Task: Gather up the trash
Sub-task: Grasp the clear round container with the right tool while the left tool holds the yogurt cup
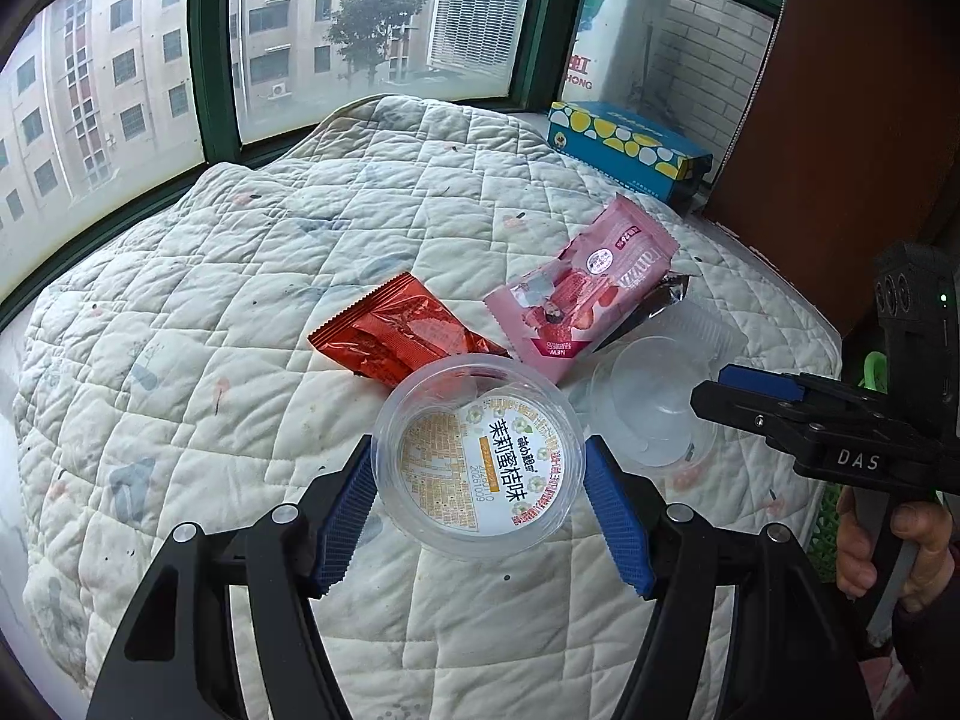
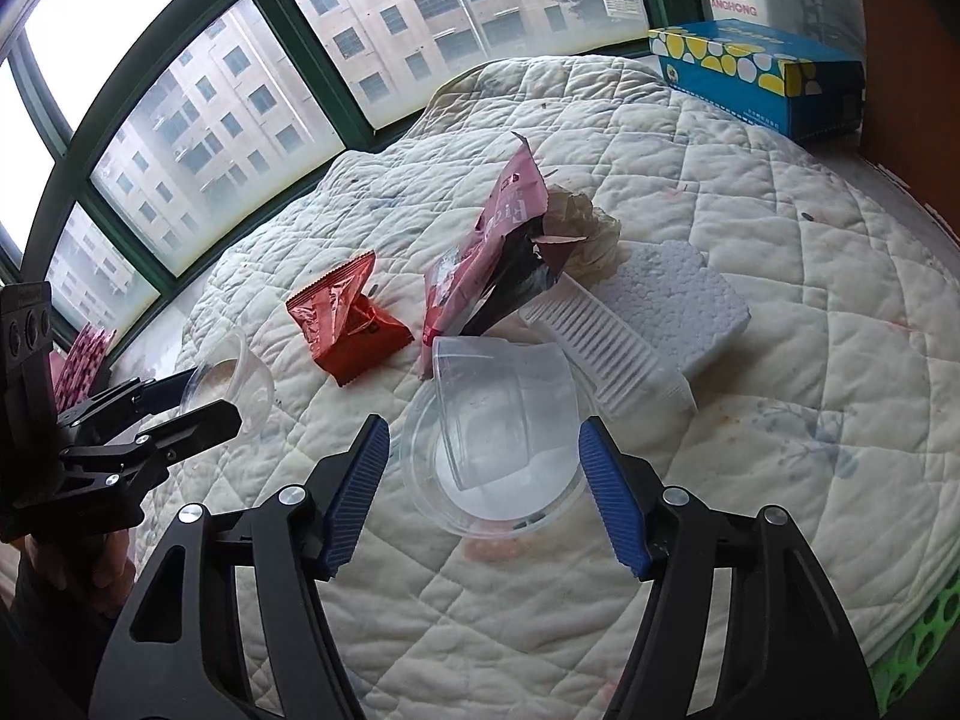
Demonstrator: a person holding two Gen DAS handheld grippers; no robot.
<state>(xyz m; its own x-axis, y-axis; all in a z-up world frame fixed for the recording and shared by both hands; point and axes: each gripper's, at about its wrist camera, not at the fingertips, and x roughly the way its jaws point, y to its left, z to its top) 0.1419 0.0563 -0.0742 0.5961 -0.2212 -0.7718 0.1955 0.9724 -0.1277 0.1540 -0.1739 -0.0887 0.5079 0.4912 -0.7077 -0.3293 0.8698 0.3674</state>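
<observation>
Now, left gripper (image 1: 478, 474): fingers spread, the blue pads flanking a clear plastic cup with a printed lid (image 1: 478, 461); whether the pads touch its wall cannot be told.
Left gripper seen from the right wrist (image 2: 198, 399): at the frame's left edge, its fingers on either side of that cup (image 2: 231, 381), whose far side is hidden behind them.
Right gripper (image 2: 485, 492): fingers spread wide, on either side of a clear round lid (image 2: 480, 504) with a clear tub (image 2: 510, 408) tipped over on it; neither pad touches them.
Right gripper from the left wrist (image 1: 729, 391): reaches in from the right edge toward the clear plastics (image 1: 651, 402); only one blue pad shows, and the hand (image 1: 894, 546) gripping the handle is cut off by the edge.
Wrappers: a red foil wrapper (image 1: 399, 333) lies just behind the printed cup; a pink snack wrapper (image 1: 579, 288) lies beside it, over a dark wrapper (image 2: 510, 288) that is mostly hidden.
Other trash: a ribbed white plastic tray (image 2: 606, 354) and a white foam block (image 2: 672, 294) lie behind the tub; a crumpled translucent scrap (image 2: 591, 228) is hard to identify.
Surface: a quilted white cover (image 1: 252, 312) over the bench by the window.
Far corner: a blue tissue box (image 1: 624, 147).
Right edge: a green perforated thing (image 2: 918, 636), mostly cut off.
</observation>
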